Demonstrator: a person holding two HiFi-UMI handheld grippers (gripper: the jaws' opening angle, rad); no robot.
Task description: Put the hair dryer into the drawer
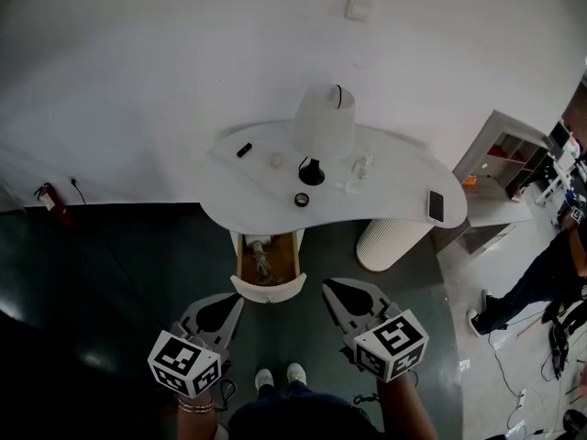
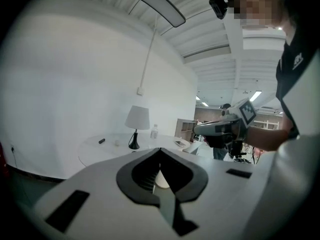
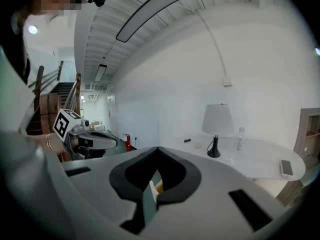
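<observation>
The drawer (image 1: 268,288) under the white table (image 1: 394,191) stands pulled out, its wooden inside showing. A pale hair dryer (image 1: 260,257) with its cord lies in it. My left gripper (image 1: 237,302) hovers just in front of the drawer's left corner, jaws together and empty. Right of the drawer front, my right gripper (image 1: 332,288) is also shut with nothing in it. In the left gripper view the left gripper (image 2: 160,150) points at the table, with the right gripper's body to its right. The right gripper (image 3: 158,149) shows its closed tips in its own view.
On the table stand a white lamp (image 1: 323,122), a clear bottle (image 1: 363,166), a phone (image 1: 435,205), a tape roll (image 1: 301,199) and a small black object (image 1: 244,150). A ribbed white pedestal (image 1: 390,241) holds the table up. A shelf unit (image 1: 509,159) and a person (image 1: 541,282) are at the right.
</observation>
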